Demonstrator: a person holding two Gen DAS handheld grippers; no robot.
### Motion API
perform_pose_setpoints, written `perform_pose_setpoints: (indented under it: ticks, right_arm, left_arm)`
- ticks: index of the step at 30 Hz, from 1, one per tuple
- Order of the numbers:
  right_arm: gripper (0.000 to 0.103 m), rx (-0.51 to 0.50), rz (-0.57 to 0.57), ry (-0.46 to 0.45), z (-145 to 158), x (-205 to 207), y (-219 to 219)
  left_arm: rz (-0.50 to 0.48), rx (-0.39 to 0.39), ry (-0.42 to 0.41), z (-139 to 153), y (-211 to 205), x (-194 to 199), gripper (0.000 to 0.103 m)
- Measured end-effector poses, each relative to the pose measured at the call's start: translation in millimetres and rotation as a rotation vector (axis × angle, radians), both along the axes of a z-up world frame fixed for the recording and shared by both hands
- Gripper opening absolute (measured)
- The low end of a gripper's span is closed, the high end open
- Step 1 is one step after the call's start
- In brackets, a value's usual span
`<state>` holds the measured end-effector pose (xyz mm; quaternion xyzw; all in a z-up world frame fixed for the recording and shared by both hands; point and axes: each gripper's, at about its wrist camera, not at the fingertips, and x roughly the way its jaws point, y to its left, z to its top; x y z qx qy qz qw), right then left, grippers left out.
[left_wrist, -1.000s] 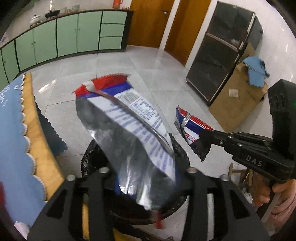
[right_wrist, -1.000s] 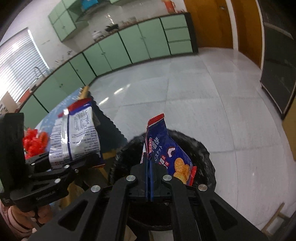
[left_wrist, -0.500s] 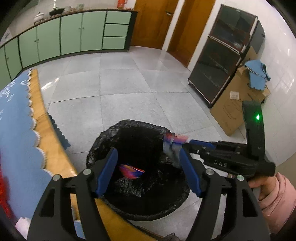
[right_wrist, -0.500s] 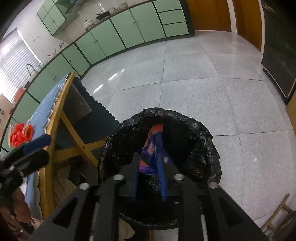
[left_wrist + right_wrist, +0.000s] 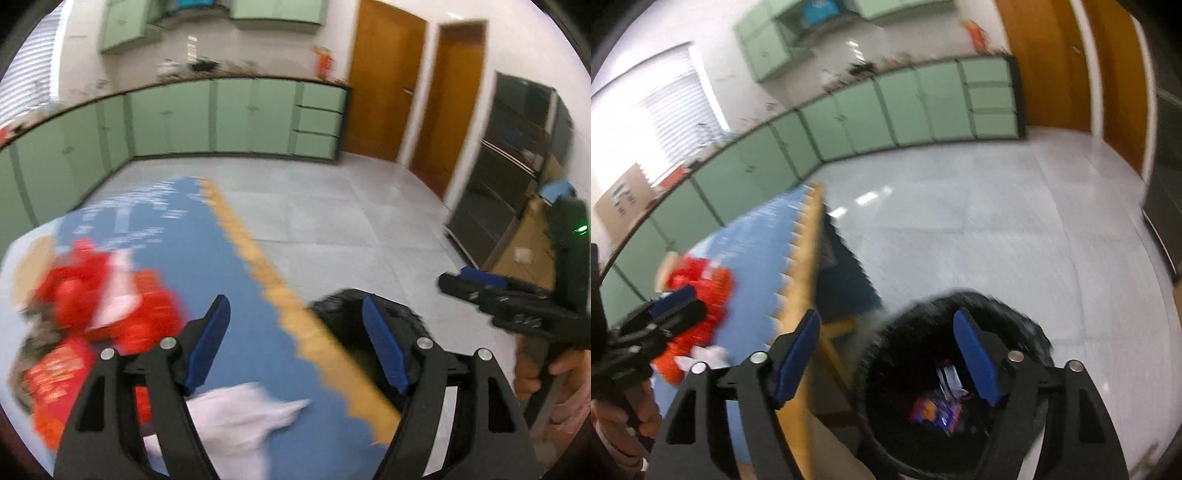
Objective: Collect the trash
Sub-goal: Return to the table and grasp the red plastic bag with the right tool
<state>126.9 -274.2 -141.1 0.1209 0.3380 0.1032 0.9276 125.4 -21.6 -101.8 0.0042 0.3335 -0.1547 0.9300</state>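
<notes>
Beside the blue-covered table, both the left gripper and right gripper are opening, nothing between their jaws. Snack wrappers lie inside the black-lined bin. Next likely pickup: red trash at nine o'clock of the left gripper.

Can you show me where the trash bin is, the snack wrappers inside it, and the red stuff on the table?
trash bin [image 5: 1030,325], right wrist view, on its black bag rim.
snack wrappers [image 5: 936,410], right wrist view, on the purple wrapper at the bottom.
red stuff [image 5: 147,314], left wrist view, on the blurred red packets' middle.
</notes>
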Motion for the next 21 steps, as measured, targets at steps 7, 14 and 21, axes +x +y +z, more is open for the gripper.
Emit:
perform_pose_setpoints:
  ticks: [7,14,21]
  right_arm:
    - [0.077,-0.005,0.165,-0.067,18,9,86]
    - [0.077,-0.013,0.257,-0.041,7,20,149]
    - [0.077,-0.033,0.304,0.028,-15,35,192]
  left_arm:
    - [0.242,0.086,-0.044,7,82,-29,0.075]
    - [0.344,0.05,0.036,-15,134,-39,0.076]
    - [0.349,0.043,0.059,-33,148,-40,0.08]
